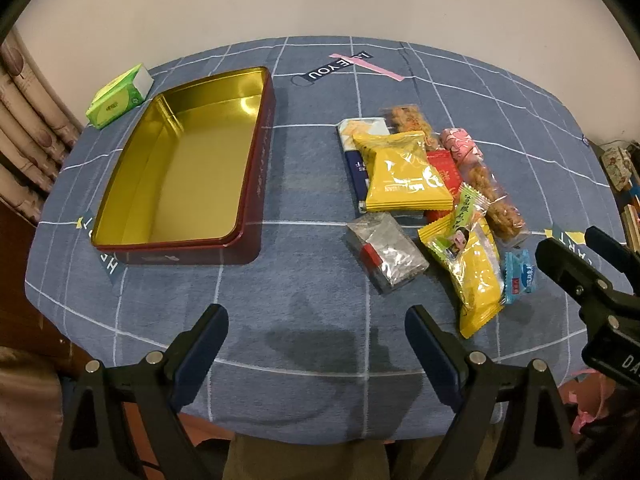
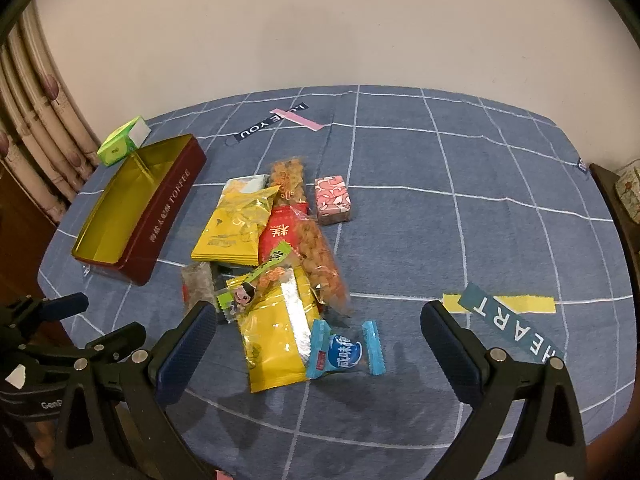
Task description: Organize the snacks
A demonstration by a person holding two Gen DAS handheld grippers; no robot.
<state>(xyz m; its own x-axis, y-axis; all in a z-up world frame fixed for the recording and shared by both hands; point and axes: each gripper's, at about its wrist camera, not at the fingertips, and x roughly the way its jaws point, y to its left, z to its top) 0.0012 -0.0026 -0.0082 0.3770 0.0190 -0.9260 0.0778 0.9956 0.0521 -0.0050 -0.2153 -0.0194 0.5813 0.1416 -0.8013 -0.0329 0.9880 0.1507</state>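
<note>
An open dark red tin [image 1: 248, 200] with a gold inside stands empty at the left; it also shows in the right wrist view [image 2: 168, 208]. A pile of snacks lies to its right: a yellow packet [image 1: 404, 176], a clear wrapped snack [image 1: 386, 252], a long yellow packet [image 2: 276, 332], a blue candy [image 2: 344, 354], a pink box [image 2: 333, 199] and a clear bag of orange crackers [image 2: 316, 252]. My left gripper [image 1: 316, 344] is open and empty above the near table edge. My right gripper [image 2: 320, 344] is open and empty, over the blue candy and the long yellow packet.
A green tissue pack [image 1: 120, 96] lies behind the tin at the far left. The table has a blue checked cloth [image 2: 440, 220] with printed labels. A curtain [image 1: 24, 128] hangs at the left, and shelves [image 1: 628, 192] stand at the right.
</note>
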